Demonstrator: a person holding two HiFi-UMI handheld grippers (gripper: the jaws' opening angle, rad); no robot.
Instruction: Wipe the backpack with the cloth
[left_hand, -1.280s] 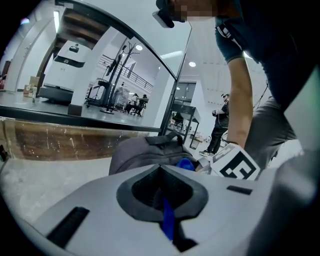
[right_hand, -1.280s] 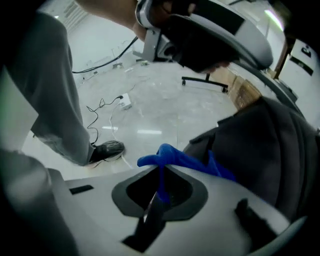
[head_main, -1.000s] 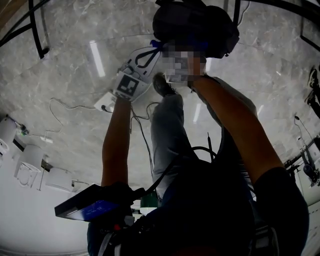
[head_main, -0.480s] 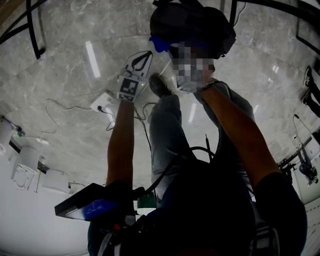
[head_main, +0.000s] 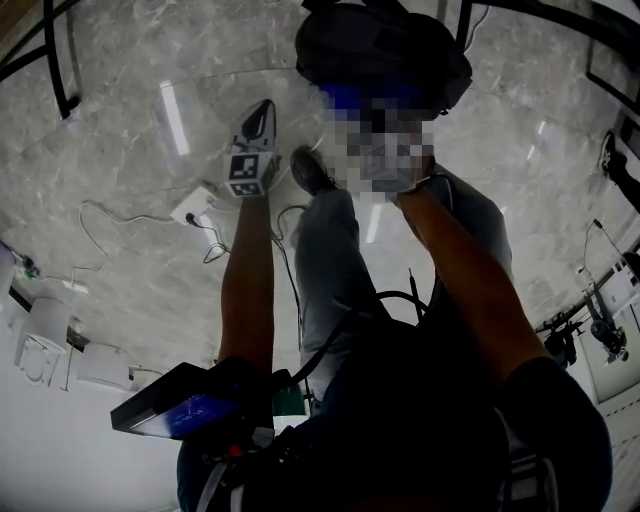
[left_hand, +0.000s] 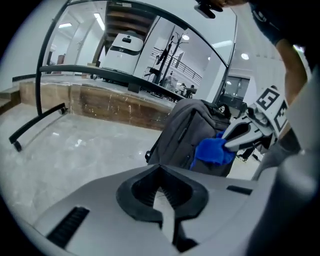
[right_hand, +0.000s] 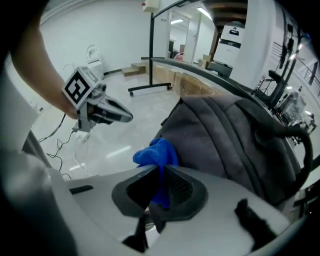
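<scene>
Backpack (head_main: 380, 50) at top centre of head view, judged soft and saggy, best steadied by its top | cloth (right_hand: 155, 155) likely light and limp, pinched in right gripper (right_hand: 160, 175) near backpack's side | left gripper (left_hand: 161, 180) pressed together, empty

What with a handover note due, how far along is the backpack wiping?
Done: the blue cloth is clamped in the right claw. In hand: it is held up at the grey backpack, on its near side; contact cannot be confirmed. Remaining: the wiping itself, since no wiped patch shows. The left claw is shut, empty and off the backpack.
</scene>
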